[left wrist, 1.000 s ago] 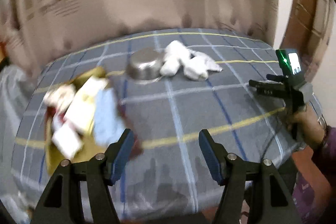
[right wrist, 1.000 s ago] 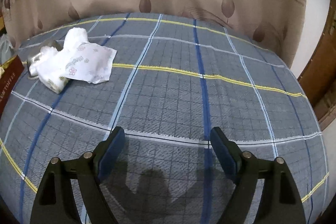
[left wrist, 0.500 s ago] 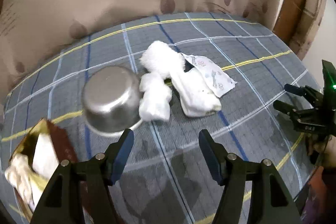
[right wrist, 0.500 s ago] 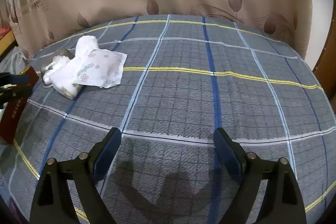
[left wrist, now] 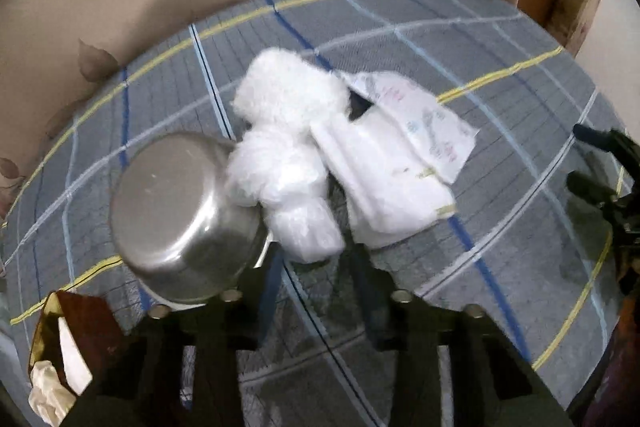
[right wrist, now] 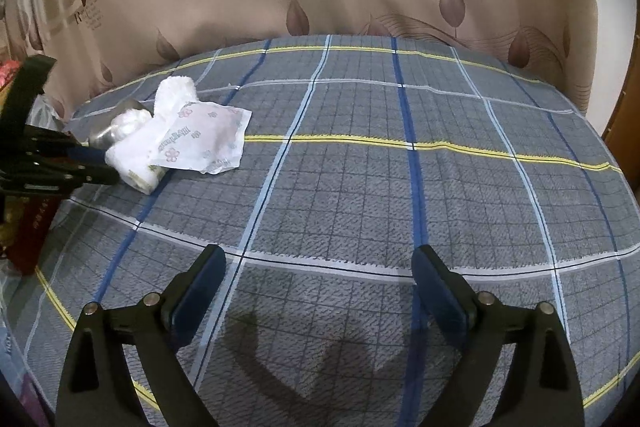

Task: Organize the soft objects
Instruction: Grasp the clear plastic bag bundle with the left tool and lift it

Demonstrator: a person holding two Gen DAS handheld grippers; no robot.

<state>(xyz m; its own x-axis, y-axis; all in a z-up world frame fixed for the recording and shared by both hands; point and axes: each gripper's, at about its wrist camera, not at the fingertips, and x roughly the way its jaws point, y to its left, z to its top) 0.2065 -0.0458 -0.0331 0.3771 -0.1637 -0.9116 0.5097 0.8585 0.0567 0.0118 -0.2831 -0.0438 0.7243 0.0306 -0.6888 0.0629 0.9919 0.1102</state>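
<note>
On the bed (right wrist: 400, 187) with its blue plaid cover, a pile of white soft objects (left wrist: 296, 163) lies at the far left, touching an upturned steel bowl (left wrist: 180, 211). The left hand-held gripper (left wrist: 316, 287) hovers just near of the pile, fingers parted, holding nothing. The right hand-held gripper (right wrist: 318, 287) is wide open and empty, well apart from the pile. A maroon box (left wrist: 80, 331) sits at the near left.

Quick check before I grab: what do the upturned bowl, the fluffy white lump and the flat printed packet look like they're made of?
The upturned silver bowl looks like brushed stainless steel: grey sheen, soft reflections. The fluffy white lump seems plush or terry fabric, with a fuzzy matte nap. The flat white packet with pastel print looks like thin plastic or nonwoven wrap, with crinkled edges; blur leaves that open.
</note>
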